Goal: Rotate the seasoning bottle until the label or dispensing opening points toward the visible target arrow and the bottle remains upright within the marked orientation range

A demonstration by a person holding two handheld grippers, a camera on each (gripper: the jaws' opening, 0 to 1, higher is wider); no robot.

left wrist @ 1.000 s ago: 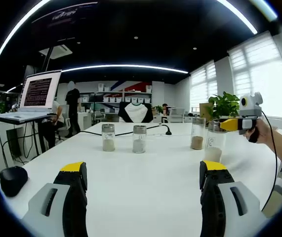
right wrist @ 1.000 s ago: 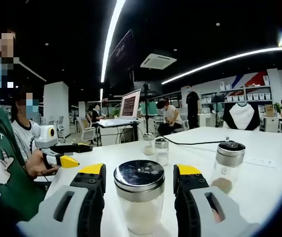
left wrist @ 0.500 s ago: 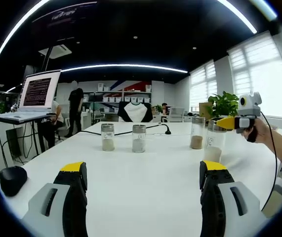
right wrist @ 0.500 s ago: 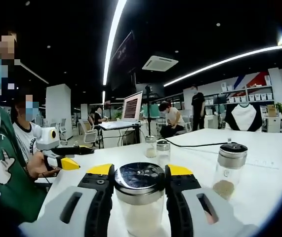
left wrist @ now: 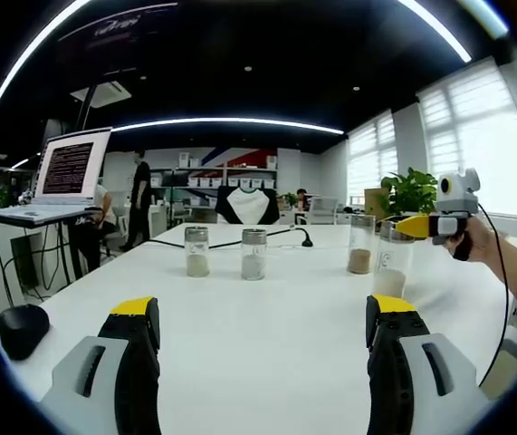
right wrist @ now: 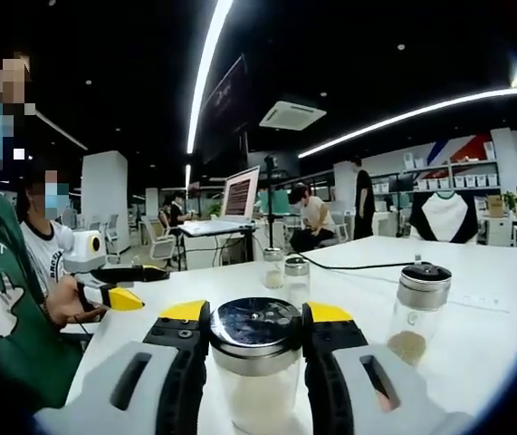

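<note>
My left tool (left wrist: pixel 263 335) hangs wide open above the bare white counter (left wrist: pixel 267 317), holding nothing. To its right, my right tool (right wrist: pixel 256 324) is clamped on the metal lid of the seasoning bottle (right wrist: pixel 256 362), which stands upright on the counter beside another, dark-lidded bottle (right wrist: pixel 416 313).

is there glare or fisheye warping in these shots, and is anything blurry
Left gripper view: the bright window with blinds is blown out, ceiling light strips bow into arcs, and the white table stays sharp. Right gripper view: the clear glass seasoning bottle with a shiny metal lid, clamped by the right hand-held gripper, mirrors ceiling lights on its lid and looms large; the edges smear.
</note>
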